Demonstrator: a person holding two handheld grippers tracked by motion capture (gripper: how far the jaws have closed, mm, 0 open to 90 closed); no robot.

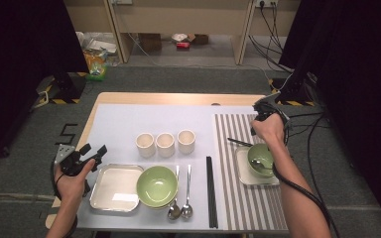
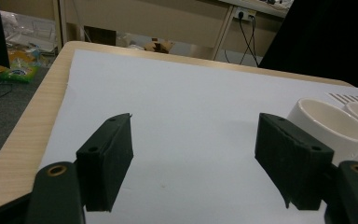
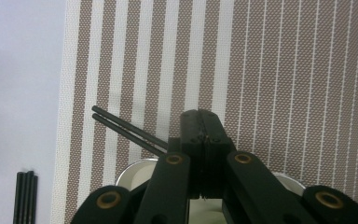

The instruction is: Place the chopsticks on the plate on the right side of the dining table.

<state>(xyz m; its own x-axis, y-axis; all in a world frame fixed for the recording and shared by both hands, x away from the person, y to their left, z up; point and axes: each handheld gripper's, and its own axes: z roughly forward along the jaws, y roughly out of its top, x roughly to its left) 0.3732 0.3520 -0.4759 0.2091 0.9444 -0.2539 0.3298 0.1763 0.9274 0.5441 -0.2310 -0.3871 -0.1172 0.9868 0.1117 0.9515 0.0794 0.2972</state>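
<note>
Table edge: the left gripper (image 1: 93, 152) is held at the table's (image 1: 154, 97) left edge, just beside the metal tray (image 1: 114, 188); bare white mat (image 2: 177, 102) is seen ahead of it.
Striped mat (image 3: 270, 70): open room is seen beyond the right gripper (image 3: 204, 122); a square plate (image 1: 243, 173) with a green bowl (image 1: 259, 156) is set near its left edge.
Left gripper state: jaws are held wide apart, nothing between them; 2 white cups (image 2: 331, 123) are seen beside the right jaw.
Right gripper state: jaws are pressed together on 2 black chopsticks (image 3: 126, 128).
Chopsticks position: they are gripped at 1 end, slanted out leftward over the striped mat, above the bowl.
</note>
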